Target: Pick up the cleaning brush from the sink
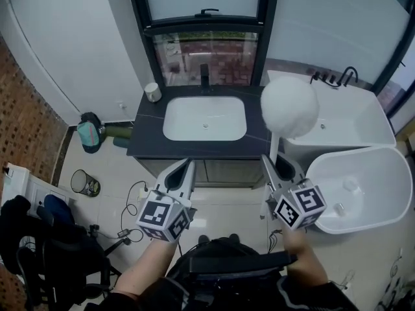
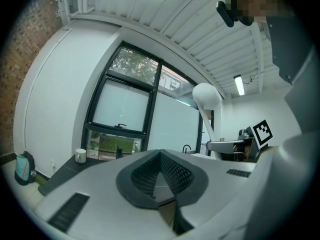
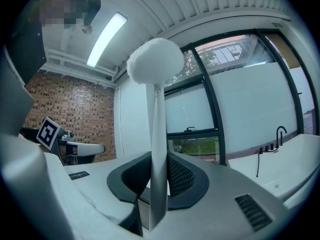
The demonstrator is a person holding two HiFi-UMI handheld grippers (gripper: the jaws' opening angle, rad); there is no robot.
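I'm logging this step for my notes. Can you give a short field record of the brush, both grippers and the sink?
brush: upright, white head up
right gripper: shut on brush handle
left gripper: shut, empty
sink: no brush in it
cup: on counter, left of sink

The cleaning brush (image 1: 289, 107) has a fluffy white head on a smooth, plastic-looking handle. The sink (image 1: 188, 118) is glossy white (its countertop (image 1: 146, 144) dark and matt)
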